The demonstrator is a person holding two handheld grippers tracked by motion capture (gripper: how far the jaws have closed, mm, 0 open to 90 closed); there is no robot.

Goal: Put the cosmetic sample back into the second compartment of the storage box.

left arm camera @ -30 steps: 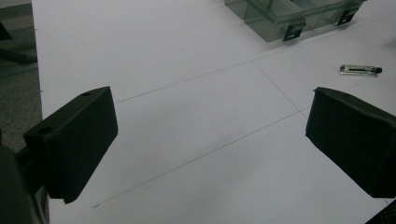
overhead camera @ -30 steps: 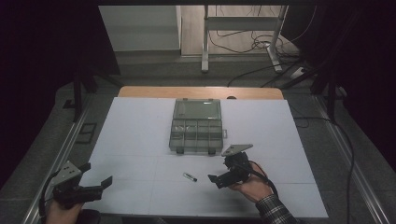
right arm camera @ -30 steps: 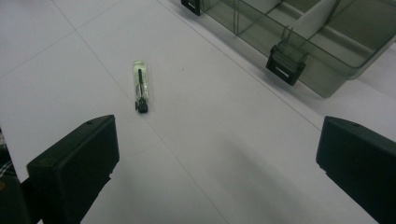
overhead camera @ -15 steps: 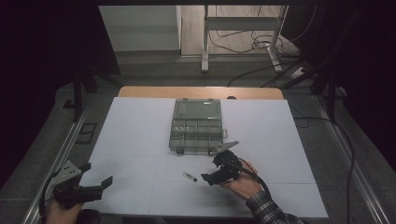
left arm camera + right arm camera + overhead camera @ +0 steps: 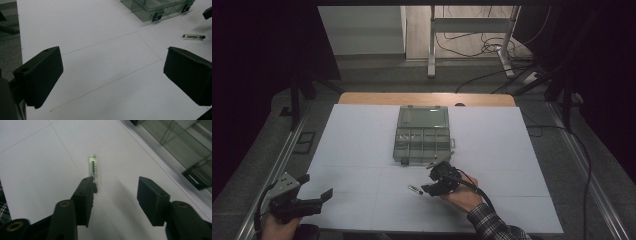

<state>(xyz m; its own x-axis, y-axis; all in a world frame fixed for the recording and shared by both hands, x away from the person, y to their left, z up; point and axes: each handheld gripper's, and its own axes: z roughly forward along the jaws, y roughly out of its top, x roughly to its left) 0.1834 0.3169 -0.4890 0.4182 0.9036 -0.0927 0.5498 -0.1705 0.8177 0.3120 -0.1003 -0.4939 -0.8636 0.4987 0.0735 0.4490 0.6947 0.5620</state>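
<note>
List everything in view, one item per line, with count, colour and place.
vial: one, clear with a dark cap, lying on the sheet just ahead of the right gripper
box: one, clear grey, lid open, compartments, middle of the sheet
sheet: one, white, covering the table
table: one, wooden edge at the far side
left gripper: one, black, near left corner, jaws wide apart, nothing between
right gripper: one, black, jaws have just been closing, vial beside one jaw tip, not clamped
sleeve: one, plaid, right arm
</note>
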